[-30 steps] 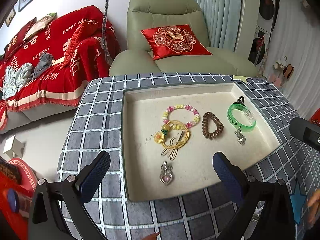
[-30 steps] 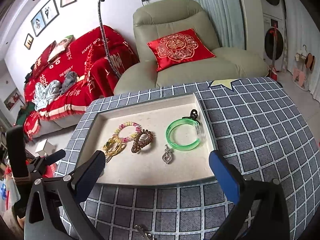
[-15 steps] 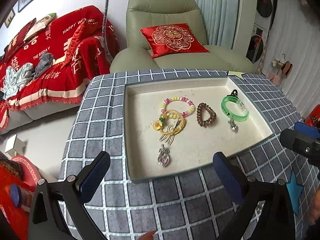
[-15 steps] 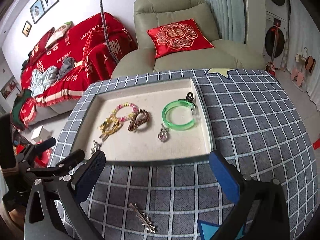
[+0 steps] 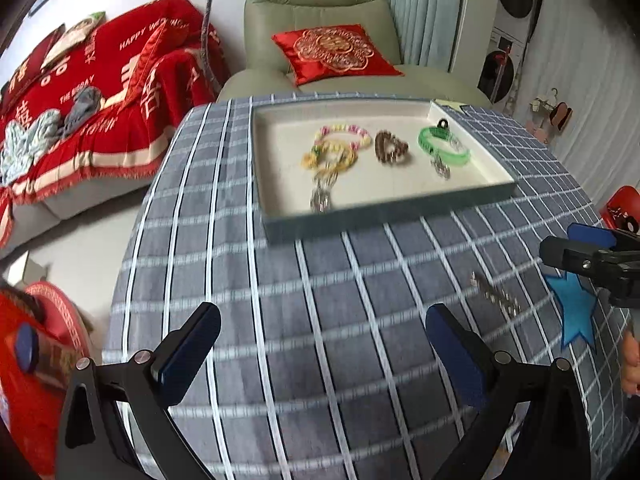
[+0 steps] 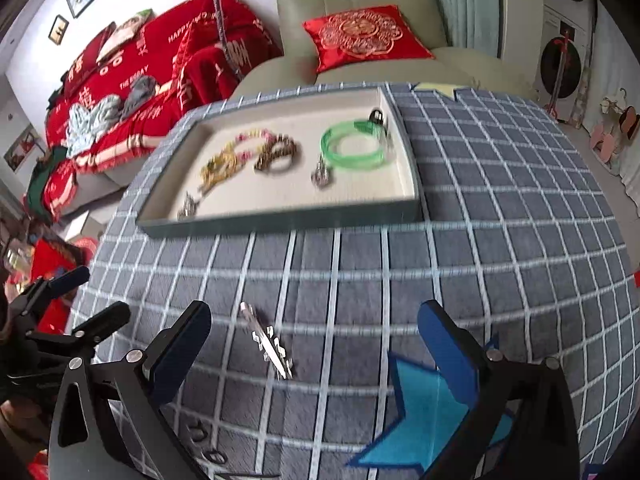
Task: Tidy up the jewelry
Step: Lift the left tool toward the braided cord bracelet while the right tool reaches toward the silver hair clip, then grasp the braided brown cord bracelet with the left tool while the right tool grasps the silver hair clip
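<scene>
Lying diagonally, seemingly, hair clip [image 6: 269, 343]

Green armchair [image 5: 320, 20] with red cushion [image 5: 334, 52], red-covered sofa [image 5: 80, 92], pale curtains [image 5: 416, 12], white wall

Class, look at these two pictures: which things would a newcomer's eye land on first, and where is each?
The shallow cream-lined tray at the table's far side, holding the translucent green bangle at its right end. Nearer, a silver snowflake hair clip lies alone on the grey checked tablecloth, before the open right gripper.
</scene>
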`<state>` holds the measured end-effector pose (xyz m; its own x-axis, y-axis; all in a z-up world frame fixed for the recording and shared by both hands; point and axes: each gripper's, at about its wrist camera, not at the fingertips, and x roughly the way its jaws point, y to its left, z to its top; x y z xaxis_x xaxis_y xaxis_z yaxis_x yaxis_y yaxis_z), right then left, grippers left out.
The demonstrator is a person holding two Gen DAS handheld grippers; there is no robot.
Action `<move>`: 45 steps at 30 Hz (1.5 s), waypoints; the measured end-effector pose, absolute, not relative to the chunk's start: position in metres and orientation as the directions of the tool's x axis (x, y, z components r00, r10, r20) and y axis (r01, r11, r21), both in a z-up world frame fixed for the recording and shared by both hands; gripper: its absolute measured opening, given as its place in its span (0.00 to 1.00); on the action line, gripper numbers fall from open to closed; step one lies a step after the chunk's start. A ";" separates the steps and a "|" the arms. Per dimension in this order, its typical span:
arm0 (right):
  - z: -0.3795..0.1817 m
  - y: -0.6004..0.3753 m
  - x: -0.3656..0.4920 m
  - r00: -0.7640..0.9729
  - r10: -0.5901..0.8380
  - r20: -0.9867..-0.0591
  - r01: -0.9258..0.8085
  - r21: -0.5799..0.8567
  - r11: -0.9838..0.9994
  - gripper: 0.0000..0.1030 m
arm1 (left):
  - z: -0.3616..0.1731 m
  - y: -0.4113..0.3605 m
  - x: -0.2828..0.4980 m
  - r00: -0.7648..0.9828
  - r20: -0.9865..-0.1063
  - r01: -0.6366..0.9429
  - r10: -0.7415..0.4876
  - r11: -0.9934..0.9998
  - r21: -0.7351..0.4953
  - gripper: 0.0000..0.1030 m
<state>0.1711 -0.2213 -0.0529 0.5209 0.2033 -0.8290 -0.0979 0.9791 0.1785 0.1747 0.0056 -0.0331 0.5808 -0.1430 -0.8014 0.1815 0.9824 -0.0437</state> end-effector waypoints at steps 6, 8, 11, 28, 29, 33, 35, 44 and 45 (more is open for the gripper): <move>-0.062 -0.216 0.162 0.497 0.212 -0.842 -0.123 0.173 0.977 1.00 | -0.039 -0.007 0.137 0.546 -0.813 0.238 -0.202 0.968 -0.081 1.00; -0.063 -0.216 0.161 0.493 0.216 -0.843 -0.128 0.176 0.976 1.00 | -0.040 -0.012 0.126 0.538 -0.814 0.256 -0.219 0.963 -0.090 1.00; -0.066 -0.211 0.162 0.488 0.217 -0.846 -0.144 0.167 0.975 0.98 | -0.046 -0.018 0.112 0.515 -0.822 0.275 -0.244 0.955 -0.111 1.00; -0.089 -0.165 0.174 0.445 0.187 -0.876 -0.260 0.073 0.963 0.67 | -0.067 -0.045 0.078 0.468 -0.848 0.340 -0.250 0.936 -0.089 0.89; -0.091 -0.164 0.174 0.444 0.182 -0.877 -0.260 0.069 0.963 0.64 | -0.066 -0.048 0.076 0.466 -0.848 0.349 -0.253 0.933 -0.088 0.89; -0.092 -0.160 0.173 0.460 0.146 -0.876 -0.264 0.022 0.964 0.62 | -0.065 -0.057 0.070 0.463 -0.848 0.385 -0.257 0.920 -0.069 0.74; -0.092 -0.157 0.173 0.467 0.129 -0.875 -0.272 -0.003 0.962 0.56 | -0.065 -0.061 0.067 0.460 -0.850 0.402 -0.258 0.914 -0.060 0.68; -0.089 -0.151 0.171 0.459 0.127 -0.879 -0.268 -0.001 0.964 0.31 | -0.063 -0.072 0.058 0.464 -0.844 0.439 -0.269 0.898 -0.044 0.29; -0.089 -0.151 0.172 0.458 0.126 -0.880 -0.263 0.002 0.965 0.26 | -0.063 -0.071 0.058 0.459 -0.844 0.441 -0.277 0.896 -0.054 0.23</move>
<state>0.1715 -0.1515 -0.0889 0.4579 0.1265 -0.8800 -0.2632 0.9647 0.0017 0.0581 -0.0712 -0.0626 0.4591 -0.2768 -0.8442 0.4408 0.8960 -0.0541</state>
